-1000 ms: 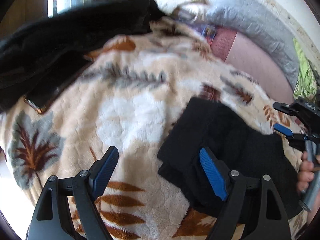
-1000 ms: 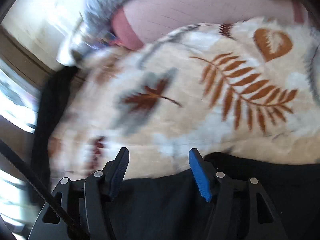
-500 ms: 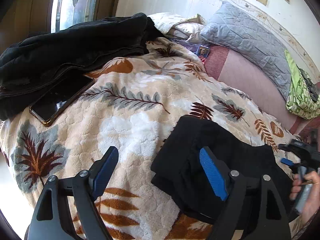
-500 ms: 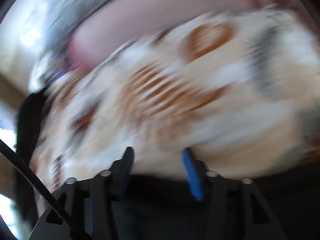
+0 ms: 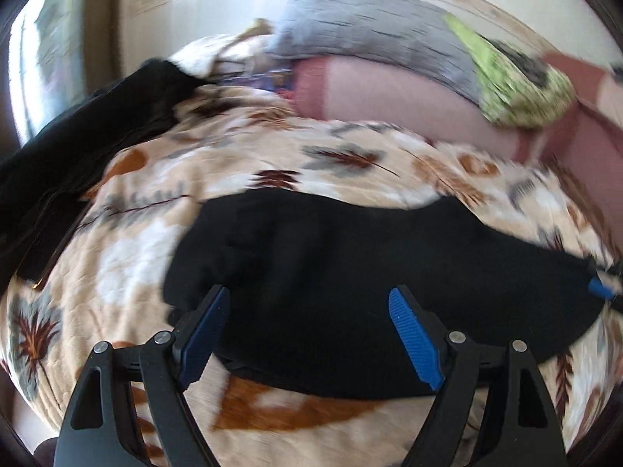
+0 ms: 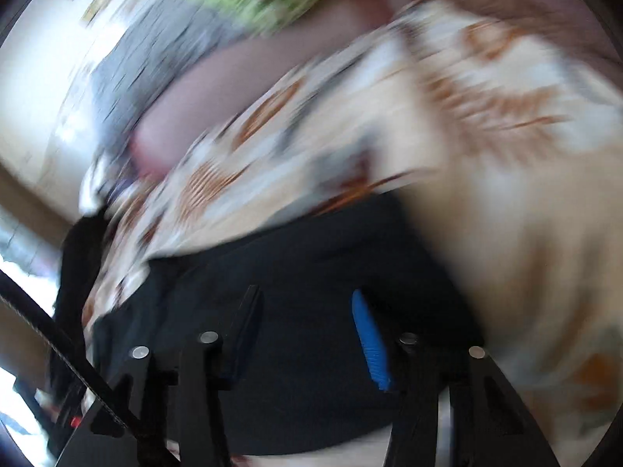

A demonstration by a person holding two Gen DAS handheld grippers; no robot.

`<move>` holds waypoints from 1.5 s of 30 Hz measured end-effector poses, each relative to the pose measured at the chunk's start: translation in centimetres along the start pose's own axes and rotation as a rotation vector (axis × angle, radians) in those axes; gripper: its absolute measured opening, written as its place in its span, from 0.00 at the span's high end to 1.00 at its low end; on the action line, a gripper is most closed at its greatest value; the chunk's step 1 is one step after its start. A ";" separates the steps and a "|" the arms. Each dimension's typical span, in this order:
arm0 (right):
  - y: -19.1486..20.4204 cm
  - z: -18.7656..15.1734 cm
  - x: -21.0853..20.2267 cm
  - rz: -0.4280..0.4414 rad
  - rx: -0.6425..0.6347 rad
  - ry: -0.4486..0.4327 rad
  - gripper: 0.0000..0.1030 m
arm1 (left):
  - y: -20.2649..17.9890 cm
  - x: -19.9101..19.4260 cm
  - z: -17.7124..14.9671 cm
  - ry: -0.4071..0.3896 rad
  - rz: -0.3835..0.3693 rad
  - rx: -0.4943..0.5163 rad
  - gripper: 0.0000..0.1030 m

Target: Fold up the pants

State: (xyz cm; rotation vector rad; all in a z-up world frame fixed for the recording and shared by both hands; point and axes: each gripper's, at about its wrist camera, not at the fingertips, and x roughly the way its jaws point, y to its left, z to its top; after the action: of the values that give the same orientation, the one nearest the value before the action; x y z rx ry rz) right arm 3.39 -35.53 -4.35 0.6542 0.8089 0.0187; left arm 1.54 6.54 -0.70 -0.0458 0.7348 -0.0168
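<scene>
Your left tongs [image 5: 307, 311] hang released over the near edge of the black pants [image 5: 350, 249] on the blanket [image 5: 128, 257]; your right tongs [image 6: 303, 311] are closing above the pants [image 6: 311, 272], gripping nothing.

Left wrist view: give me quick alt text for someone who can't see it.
The left gripper, jaws wide open, hovers over black pants lying in a folded heap on a leaf-patterned fleece blanket. Blurred behind: a dark garment at left, a grey quilted pillow, a green cloth. A blue pad of the right gripper shows at the pants' right edge.

Bright daylight from the left, heavy motion blur (worst in the right view), fisheye-bent edges
</scene>
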 end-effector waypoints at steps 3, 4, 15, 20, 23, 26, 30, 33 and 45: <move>-3.0 -0.2 -4.8 -0.065 0.081 -0.147 0.23 | -2.9 0.6 0.1 0.064 -0.068 0.052 0.19; -4.1 -0.6 -6.3 -0.063 0.107 -0.195 0.23 | -4.1 0.8 0.3 0.081 -0.105 0.072 0.19; -4.0 -3.5 -5.2 0.157 0.065 -0.083 0.23 | -22.4 4.3 7.9 0.241 -0.449 0.311 0.19; -2.5 -4.2 -3.9 0.007 -0.063 -0.073 0.23 | -31.4 8.2 9.0 0.334 -0.484 0.463 0.19; -2.7 -4.5 -4.2 -0.036 -0.089 -0.102 0.23 | -35.2 11.1 8.5 0.436 -0.530 0.496 0.19; -3.3 -4.0 -3.8 -0.033 -0.076 -0.103 0.23 | -38.0 13.6 7.9 0.501 -0.553 0.511 0.19; -3.4 -3.2 -3.1 0.003 -0.061 -0.115 0.23 | -40.7 15.8 6.7 0.568 -0.567 0.550 0.19; -3.3 -2.9 -2.7 0.010 -0.062 -0.128 0.23 | -42.2 16.4 5.6 0.580 -0.535 0.620 0.19; -1.7 -2.2 -2.8 0.066 -0.099 -0.118 0.77 | -39.8 11.0 7.5 0.495 -0.603 0.653 0.83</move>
State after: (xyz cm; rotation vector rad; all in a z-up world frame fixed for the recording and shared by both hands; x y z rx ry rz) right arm -0.49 -36.40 -4.52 0.5824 0.6678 0.0788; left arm 14.78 -33.32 -0.57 0.3748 1.1554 -0.8669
